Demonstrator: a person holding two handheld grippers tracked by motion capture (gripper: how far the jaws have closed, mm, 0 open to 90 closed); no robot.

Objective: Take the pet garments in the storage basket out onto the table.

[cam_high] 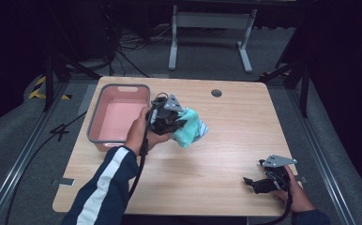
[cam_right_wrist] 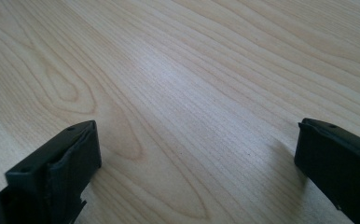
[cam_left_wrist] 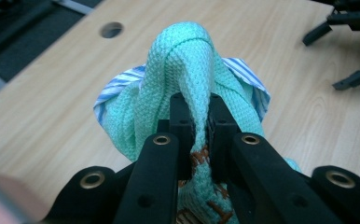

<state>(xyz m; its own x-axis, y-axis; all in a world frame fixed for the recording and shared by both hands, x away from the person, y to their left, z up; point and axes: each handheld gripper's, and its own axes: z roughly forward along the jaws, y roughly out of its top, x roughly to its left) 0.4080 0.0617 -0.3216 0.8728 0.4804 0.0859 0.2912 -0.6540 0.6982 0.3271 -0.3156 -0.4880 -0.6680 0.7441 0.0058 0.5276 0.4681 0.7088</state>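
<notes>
A: Mint-green knitted cloth [cam_high: 187, 127], bunched with a blue-and-white striped fabric [cam_left_wrist: 243, 70] tucked inside. Which way pointing?

B: In the left gripper view, drawn into a narrow ridge running straight away from the camera, long axis in line with the jaws, rounded top of the fold farthest out. Brown stitching on the part nearest the camera.

A: And relative to the black two-jaw left gripper [cam_high: 166, 121]?

B: Pinched between its jaws. Closed down to a thin gap, with only the cloth's thickness between the pads. Rest of the bundle bulging out ahead of and to either side of the tips. From the high view, bundle just right of the gripper, over the light wooden table [cam_high: 226, 154]; resting or lifted, cannot tell.

A: Surroundings?

B: Grey-rimmed pink rectangular bin [cam_high: 120, 115] just left of the left hand [cam_high: 139, 132], near the table's far-left corner. Round cable hole [cam_high: 216, 93] near the far edge.

A: Hand pose?

B: Navy sleeve with white stripe [cam_high: 105, 185] reaching diagonally from the bottom edge, hand wrapped round the gripper body, jaws aimed right.

A: Black two-jaw right gripper [cam_high: 253, 183]?

B: Near the front-right corner, well apart from the cloth, held in the right hand [cam_high: 297, 193], jaws aimed left. Spread wide, nothing between them but bare wood grain.
</notes>
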